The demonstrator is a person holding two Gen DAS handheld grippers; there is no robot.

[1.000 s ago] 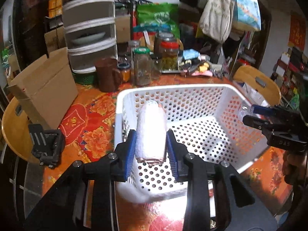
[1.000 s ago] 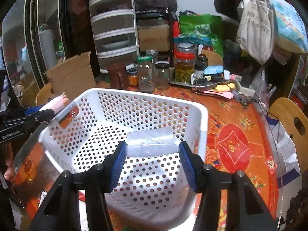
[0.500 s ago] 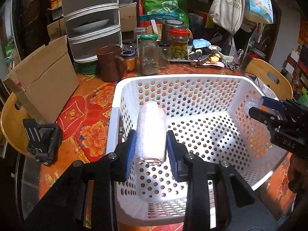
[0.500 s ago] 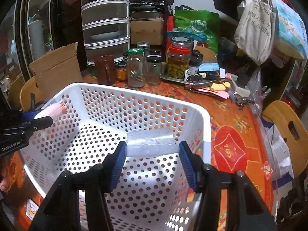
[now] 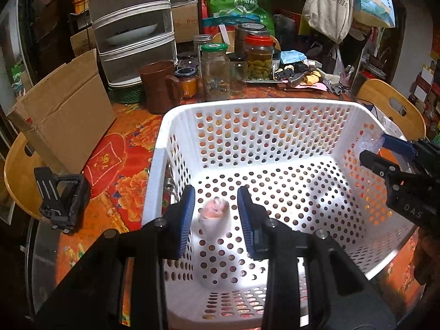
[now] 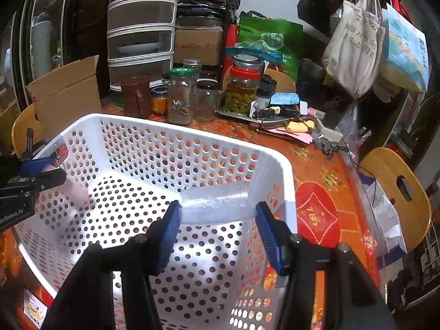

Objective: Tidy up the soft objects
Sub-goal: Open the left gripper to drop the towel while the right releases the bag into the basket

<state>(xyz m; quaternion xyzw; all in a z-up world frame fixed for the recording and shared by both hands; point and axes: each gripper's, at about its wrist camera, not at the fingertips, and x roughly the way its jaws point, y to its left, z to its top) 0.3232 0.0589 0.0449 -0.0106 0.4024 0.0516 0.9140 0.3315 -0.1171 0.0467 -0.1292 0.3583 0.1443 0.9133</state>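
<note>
Left wrist view: your left gripper (image 5: 216, 214) now stands open, jaws clear of the blurred white roll (image 5: 214, 221) dropping between them toward the white basket's (image 5: 258, 104) near-left corner, where half a second ago they clamped it, while your right gripper (image 6: 219, 229) grips the clear bundle (image 6: 217, 204) over the right rim.

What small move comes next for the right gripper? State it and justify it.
Probably open the right gripper and let its clear roll drop. It already hangs inside the white basket, above the perforated floor, and the left gripper is open, its pink roll blurred between its fingers.
</note>
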